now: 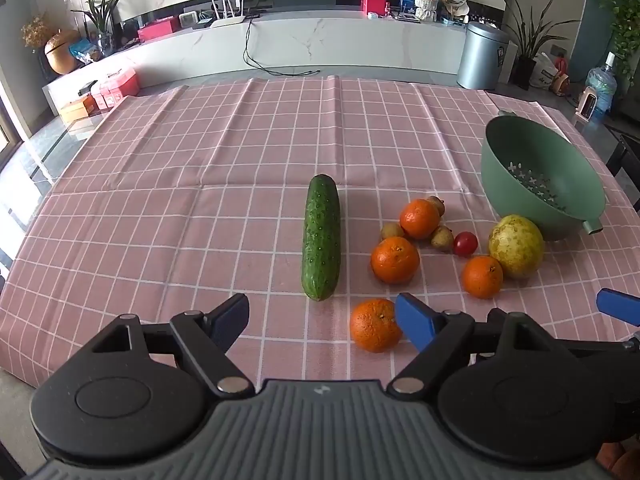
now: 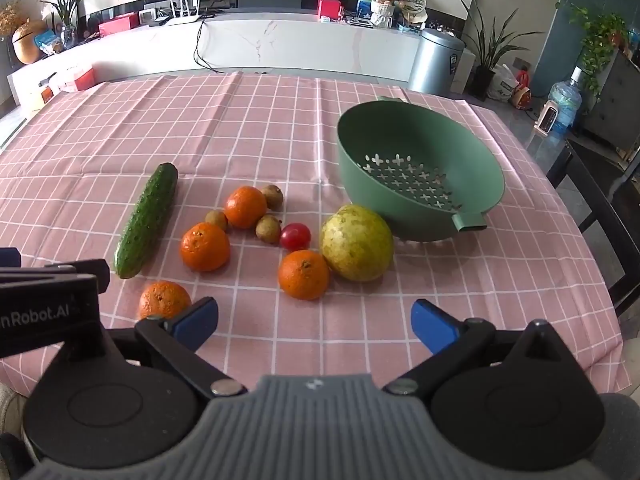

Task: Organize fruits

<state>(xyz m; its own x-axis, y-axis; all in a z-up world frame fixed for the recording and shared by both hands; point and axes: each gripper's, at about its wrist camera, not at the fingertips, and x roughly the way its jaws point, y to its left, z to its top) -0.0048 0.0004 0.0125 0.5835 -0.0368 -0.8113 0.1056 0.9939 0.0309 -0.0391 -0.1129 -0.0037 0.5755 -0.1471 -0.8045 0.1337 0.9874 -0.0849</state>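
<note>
We are holding our left gripper and right gripper spread wide, gripping nothing, facing the tilted green perforated plastic colander, nothing lying inside.

My right tong's blue fingertip was cut off by the right edge of the left wrist view. In the right wrist view my left tong ran off the left edge, and my right tong's blue pad hid the bottom of the nearest orange. The colander concealed the tablecloth behind it.
</note>
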